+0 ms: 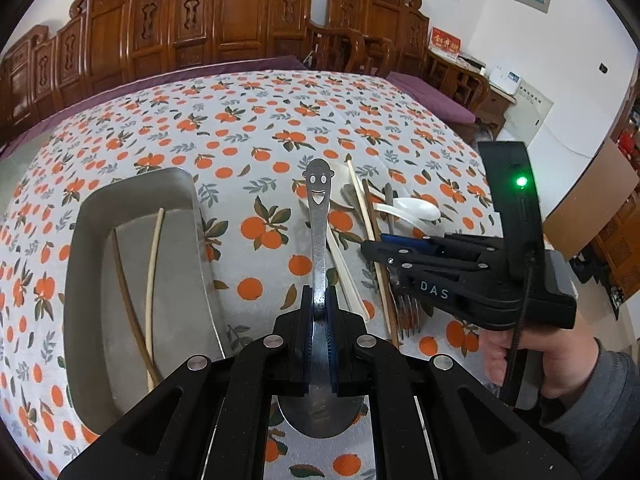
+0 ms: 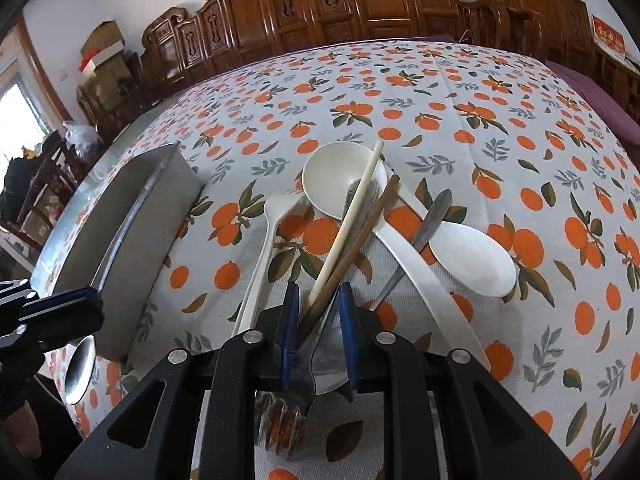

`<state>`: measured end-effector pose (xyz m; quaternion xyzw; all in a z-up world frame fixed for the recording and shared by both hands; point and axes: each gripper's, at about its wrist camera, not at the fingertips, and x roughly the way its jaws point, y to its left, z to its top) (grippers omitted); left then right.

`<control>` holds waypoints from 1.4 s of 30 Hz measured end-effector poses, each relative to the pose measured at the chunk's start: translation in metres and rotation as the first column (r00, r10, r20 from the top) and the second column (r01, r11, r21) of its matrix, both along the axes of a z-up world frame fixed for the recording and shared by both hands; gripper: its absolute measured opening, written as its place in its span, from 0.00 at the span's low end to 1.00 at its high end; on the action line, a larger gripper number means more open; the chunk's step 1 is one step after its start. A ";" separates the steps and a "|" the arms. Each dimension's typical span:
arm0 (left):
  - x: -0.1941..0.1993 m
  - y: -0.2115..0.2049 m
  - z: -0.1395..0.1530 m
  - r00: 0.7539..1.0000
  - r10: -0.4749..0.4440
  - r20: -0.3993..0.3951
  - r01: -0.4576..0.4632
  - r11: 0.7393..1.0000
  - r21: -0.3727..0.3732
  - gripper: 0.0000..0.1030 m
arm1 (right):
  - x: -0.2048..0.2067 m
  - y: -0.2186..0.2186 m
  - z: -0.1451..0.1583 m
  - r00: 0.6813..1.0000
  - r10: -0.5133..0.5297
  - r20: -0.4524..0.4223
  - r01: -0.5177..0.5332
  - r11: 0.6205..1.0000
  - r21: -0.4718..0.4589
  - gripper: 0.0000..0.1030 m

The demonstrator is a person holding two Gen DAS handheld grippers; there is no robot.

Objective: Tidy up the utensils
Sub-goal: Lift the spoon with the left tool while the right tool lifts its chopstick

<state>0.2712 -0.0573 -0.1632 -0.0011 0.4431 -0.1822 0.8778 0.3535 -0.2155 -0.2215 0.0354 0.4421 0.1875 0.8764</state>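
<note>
The metal spoon (image 1: 319,236) with the smiling face cut into its handle is pinched near its neck by the left gripper (image 1: 319,322), whose blue pads are closed tight on the steel; its bowl hangs under the jaws at the bottom centre of the left wrist view and its long axis runs straight up the frame, handle end pointing away from the hand. Just to the left of it in that view lies the steel tray (image 1: 132,268), which already holds a dark chopstick (image 1: 127,296) and a pale chopstick (image 1: 154,280) laid lengthwise, roughly parallel to the spoon. So the tray sits beside the spoon rather than ahead of it, and I judge the coming move to be a sideways carry toward the frame's left with little turning needed. The left hand is plainly the nearer one to the tray. To the right of the spoon is the pile of remaining utensils (image 2: 360,216), white spoons, chopsticks and a fork crossed over one another on the orange-print tablecloth (image 2: 500,120). The right gripper (image 2: 318,320) stands over that pile with its jaws narrowed around a brown and a pale chopstick at lower centre of the right wrist view; whether the pads are actually pressing them, or also catching the fork (image 2: 286,412) beneath, is hard to tell from here.
</note>
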 end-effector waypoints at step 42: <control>0.004 0.080 0.021 0.988 0.148 0.051 -0.148 0.989 0.002 0.05 | -0.027 0.017 0.050 0.988 0.086 0.130 -0.104 0.984 0.144 0.06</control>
